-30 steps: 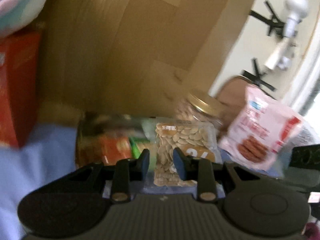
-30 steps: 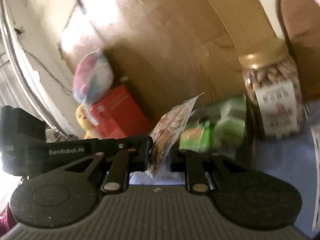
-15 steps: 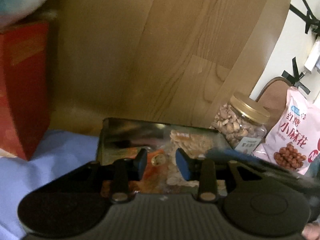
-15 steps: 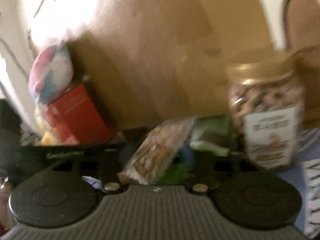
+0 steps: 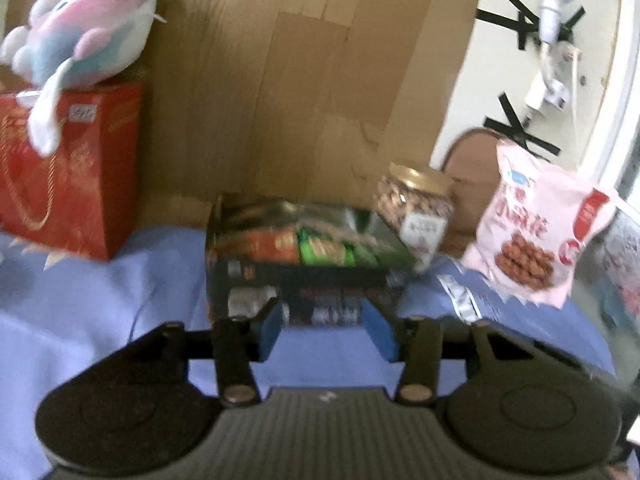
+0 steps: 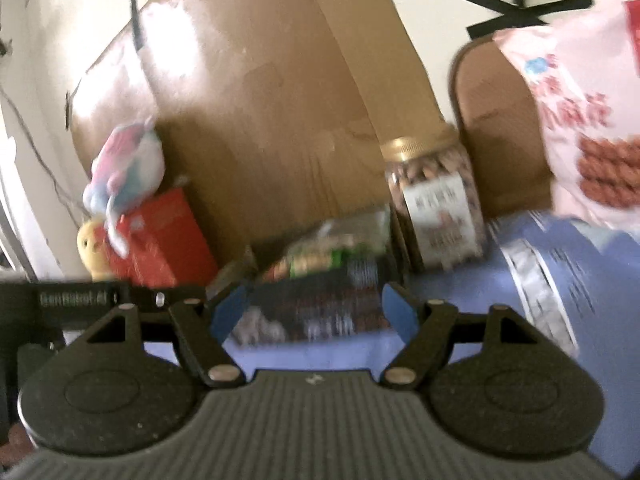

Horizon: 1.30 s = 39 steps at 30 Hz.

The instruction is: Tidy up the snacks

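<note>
A dark open tin box [image 5: 304,280] stands on the blue cloth, holding orange, green and seed snack packets [image 5: 316,246]; it also shows in the right wrist view [image 6: 320,308]. My left gripper [image 5: 326,330] is open and empty, just in front of the box. My right gripper [image 6: 314,312] is open and empty, also in front of the box. A gold-lidded nut jar [image 5: 416,208] stands right of the box, and shows in the right wrist view [image 6: 432,208]. A pink snack bag [image 5: 536,232] stands further right.
A red gift box [image 5: 68,176] with a pink plush toy [image 5: 84,28] on top stands at the left. A brown cardboard panel [image 5: 304,80] backs the scene. A silver-edged packet [image 6: 532,284] lies flat on the cloth at the right.
My right gripper let go of the seed packet, which now lies in the box. Both grippers opened and pulled back from the box.
</note>
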Each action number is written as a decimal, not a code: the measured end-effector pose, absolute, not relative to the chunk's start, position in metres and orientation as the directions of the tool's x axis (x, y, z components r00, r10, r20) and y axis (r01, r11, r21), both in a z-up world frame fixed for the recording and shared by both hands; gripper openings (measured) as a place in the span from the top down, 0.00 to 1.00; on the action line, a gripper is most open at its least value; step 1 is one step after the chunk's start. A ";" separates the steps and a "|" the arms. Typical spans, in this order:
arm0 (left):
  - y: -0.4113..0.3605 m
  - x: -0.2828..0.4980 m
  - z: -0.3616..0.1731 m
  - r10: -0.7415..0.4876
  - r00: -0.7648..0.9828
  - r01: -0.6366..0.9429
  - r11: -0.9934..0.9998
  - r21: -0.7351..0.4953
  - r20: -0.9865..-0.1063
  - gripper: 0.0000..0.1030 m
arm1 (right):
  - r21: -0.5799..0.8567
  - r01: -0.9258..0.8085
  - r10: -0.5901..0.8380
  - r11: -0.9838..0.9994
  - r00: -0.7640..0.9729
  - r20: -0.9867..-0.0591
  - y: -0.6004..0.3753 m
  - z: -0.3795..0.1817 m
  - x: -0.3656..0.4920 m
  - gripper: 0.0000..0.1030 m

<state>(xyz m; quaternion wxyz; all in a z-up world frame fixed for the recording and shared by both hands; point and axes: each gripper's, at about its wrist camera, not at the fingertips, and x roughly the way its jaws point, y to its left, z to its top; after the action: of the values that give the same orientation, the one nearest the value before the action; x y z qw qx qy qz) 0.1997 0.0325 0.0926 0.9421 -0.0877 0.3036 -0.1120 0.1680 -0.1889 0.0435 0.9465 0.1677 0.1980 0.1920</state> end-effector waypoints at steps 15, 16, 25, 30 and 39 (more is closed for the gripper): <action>0.027 0.076 0.076 -0.116 0.833 0.085 0.993 -0.081 -0.541 0.23 | 0.377 -0.280 0.410 0.883 0.851 -0.329 -0.187 0.051 0.056 0.16; 0.027 0.069 0.076 -0.114 0.839 0.087 0.993 -0.076 -0.533 0.18 | 0.379 -0.278 0.409 0.883 0.851 -0.329 -0.187 0.050 0.049 0.11; 0.020 0.020 0.071 -0.079 0.853 0.079 0.997 -0.021 -0.516 0.09 | 0.366 -0.247 0.382 0.897 0.849 -0.364 -0.183 0.041 0.006 0.01; 0.019 -0.001 0.073 -0.053 0.853 0.054 0.998 -0.014 -0.520 0.00 | 0.388 -0.206 0.362 0.898 0.849 -0.386 -0.188 0.039 -0.012 0.00; 0.024 -0.004 0.073 -0.125 0.792 0.089 0.992 -0.090 -0.597 0.00 | 0.395 -0.186 0.349 0.899 0.852 -0.391 -0.191 0.038 -0.022 0.00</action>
<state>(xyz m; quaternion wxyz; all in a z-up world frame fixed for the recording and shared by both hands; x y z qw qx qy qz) -0.0038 0.0237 0.0728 0.9462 -0.0285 0.3173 -0.0565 -0.0222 -0.1909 0.0380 0.9463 0.1740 0.2328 0.1413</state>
